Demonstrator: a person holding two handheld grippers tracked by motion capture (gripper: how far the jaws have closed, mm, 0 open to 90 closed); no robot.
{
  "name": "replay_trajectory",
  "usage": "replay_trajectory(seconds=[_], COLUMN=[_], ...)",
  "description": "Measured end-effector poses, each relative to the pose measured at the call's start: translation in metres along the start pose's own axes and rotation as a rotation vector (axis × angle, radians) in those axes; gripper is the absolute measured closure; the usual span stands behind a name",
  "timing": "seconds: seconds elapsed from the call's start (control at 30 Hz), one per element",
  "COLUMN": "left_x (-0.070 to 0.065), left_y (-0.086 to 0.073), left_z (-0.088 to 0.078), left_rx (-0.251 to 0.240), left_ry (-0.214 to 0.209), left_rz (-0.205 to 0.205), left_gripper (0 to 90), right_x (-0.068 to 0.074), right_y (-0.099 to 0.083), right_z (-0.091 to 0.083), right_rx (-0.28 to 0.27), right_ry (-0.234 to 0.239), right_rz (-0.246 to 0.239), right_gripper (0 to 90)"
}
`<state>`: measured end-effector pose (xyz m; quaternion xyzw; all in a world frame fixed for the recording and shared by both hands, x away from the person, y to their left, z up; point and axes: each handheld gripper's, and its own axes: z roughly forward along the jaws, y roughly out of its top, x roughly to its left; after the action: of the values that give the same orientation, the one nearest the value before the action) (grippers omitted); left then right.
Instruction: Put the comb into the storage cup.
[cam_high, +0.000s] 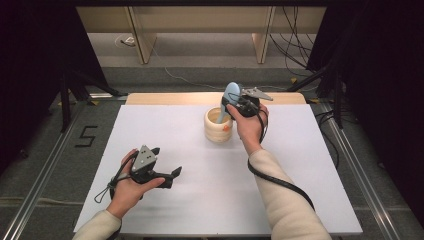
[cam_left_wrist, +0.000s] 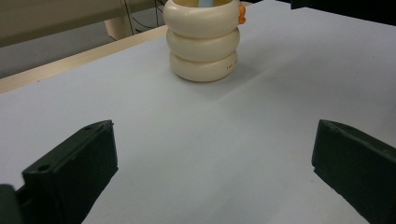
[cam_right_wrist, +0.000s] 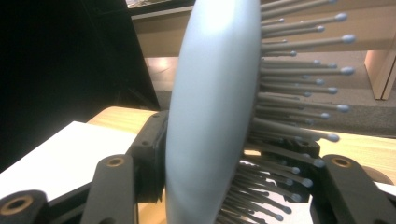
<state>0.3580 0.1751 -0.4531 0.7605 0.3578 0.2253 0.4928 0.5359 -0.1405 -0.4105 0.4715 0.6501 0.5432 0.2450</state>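
Upright, hairbrush (cam_right_wrist: 210, 116) between right gripper (cam_high: 241, 103) jaws

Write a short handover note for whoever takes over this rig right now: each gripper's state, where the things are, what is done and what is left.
Right gripper: jaws around the head of the pale blue plastic hairbrush, back on one side, bristles on the other; how tightly they grip is unclear.
Left gripper: jaws wide open, nothing between them, above the white table, apart from the holder.
Cream ribbed three-ring holder: upright at the table's far middle.
Done: brush handle appears to reach into the holder.
Left, probably: let go, withdraw the right gripper.
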Motion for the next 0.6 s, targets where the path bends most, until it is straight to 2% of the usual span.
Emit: replay_trajectory(seconds=[0.33, 0.6], left_x=[0.0, 0.0], left_y=[-0.001, -0.001], left_z=[0.001, 0.002], left_rx=[0.005, 0.005], left_ry=[-0.003, -0.003], left_rz=[-0.002, -0.005], left_gripper=[0.0, 0.0], right_x=[-0.006, -0.013], right_y=[-0.001, -0.002], right_z=[-0.003, -0.005], right_rx=[-0.002, 0.015], right_ry=[0.008, 0.001], right_rz=[0.021, 0.062], right_gripper=[44.1, 28.9])
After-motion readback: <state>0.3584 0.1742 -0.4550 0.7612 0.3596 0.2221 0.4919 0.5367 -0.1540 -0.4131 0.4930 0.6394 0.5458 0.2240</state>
